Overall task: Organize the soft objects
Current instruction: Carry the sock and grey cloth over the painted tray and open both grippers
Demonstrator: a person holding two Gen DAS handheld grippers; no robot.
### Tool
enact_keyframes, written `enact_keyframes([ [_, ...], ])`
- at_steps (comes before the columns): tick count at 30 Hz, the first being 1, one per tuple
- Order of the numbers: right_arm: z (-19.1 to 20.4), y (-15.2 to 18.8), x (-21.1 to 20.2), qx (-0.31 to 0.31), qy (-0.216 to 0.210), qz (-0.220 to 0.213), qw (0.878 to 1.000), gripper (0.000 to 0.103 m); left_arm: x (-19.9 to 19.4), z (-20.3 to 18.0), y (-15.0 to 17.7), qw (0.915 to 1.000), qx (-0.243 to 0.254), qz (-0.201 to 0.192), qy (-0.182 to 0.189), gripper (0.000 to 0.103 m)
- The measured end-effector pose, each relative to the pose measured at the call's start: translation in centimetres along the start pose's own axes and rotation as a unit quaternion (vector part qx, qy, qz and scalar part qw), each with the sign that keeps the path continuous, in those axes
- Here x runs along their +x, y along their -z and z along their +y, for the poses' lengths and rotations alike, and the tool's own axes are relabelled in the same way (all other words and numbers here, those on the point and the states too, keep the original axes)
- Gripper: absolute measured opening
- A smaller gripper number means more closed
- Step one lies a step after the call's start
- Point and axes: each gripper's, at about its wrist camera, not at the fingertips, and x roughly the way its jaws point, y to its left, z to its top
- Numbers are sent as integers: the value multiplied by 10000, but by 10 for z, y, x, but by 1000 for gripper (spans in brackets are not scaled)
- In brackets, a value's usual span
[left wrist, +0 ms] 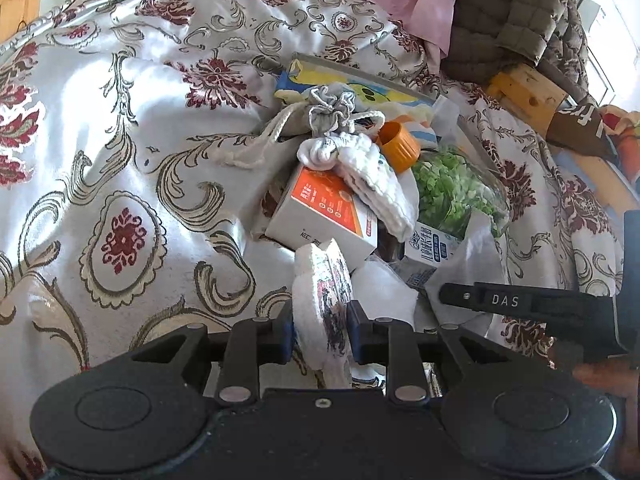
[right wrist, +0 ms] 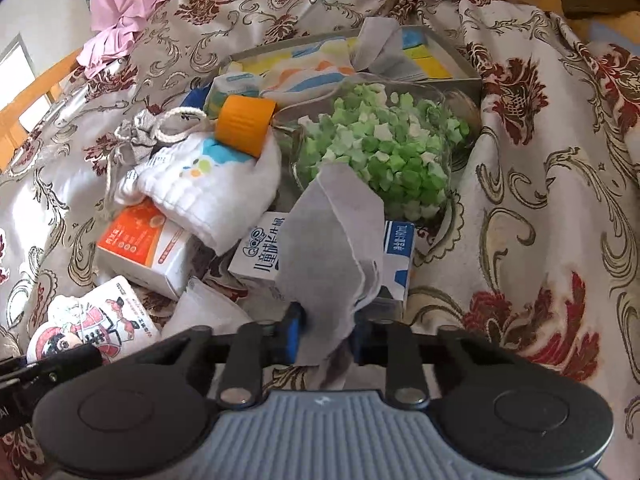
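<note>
the left gripper (left wrist: 318, 332) squeezes a white printed soft pad (left wrist: 322, 308); the right gripper (right wrist: 326, 330) pinches a thin grey cloth (right wrist: 332, 240).

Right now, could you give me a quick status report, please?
Left tongs shut on printed white pad. Right tongs shut on grey cloth. Cluttered pile ahead.

Bright daylight, sheen, fisheye-warped edges

On the bed (right wrist: 540, 160), the sock (right wrist: 208, 196) lies on the carton (right wrist: 148, 252), my jar (right wrist: 380, 152) at three o'clock.
</note>
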Motion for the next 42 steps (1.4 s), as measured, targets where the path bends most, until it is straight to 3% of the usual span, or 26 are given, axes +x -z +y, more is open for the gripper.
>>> enact_keyframes([
  [4,3,1,-11,-87,20,-111,9999,14,-8,-2,1,9997,137,-208,-79,19],
  [8,17,5,-33,-491,-89,-582,9971,14,-23,-3,0,9980,237,-564,-134,15],
  [20,61,16,-69,-1769,-382,-1834,9662,14,-33,-7,-2,9948,290,-977,28,15],
  [30,63,12,-77,-1699,-450,-2171,9602,14,-40,-16,-14,9878,437,-1457,319,15],
  [42,53,-4,-76,-1551,-403,-2501,9549,14,-38,-25,-50,9833,550,-1672,462,15],
])
